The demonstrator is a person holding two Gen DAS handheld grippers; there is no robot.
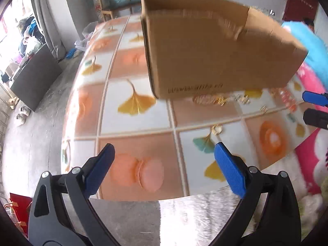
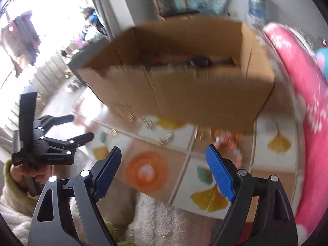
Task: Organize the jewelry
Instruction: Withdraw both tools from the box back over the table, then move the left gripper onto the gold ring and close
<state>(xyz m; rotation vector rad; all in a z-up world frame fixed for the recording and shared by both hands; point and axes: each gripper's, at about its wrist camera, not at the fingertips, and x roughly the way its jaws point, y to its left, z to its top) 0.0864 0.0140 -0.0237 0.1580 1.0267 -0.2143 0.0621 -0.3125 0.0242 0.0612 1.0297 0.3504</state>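
Right wrist view: both claws, left claw [image 1: 164, 170] and right claw [image 2: 164, 172], gape wide and empty; gold jewelry [image 2: 166, 139] lies scattered near the cardboard box [image 2: 184, 86], mostly unsorted.

Cardboard box [image 2: 184, 90] above scattered jewelry [image 2: 166, 139]

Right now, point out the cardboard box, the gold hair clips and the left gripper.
cardboard box [image 2: 184, 94]: right wrist view, front wall.
gold hair clips [image 2: 165, 140]: right wrist view, the ridged clip on the tablecloth.
left gripper [image 1: 164, 160]: left wrist view, midway between its fingers.
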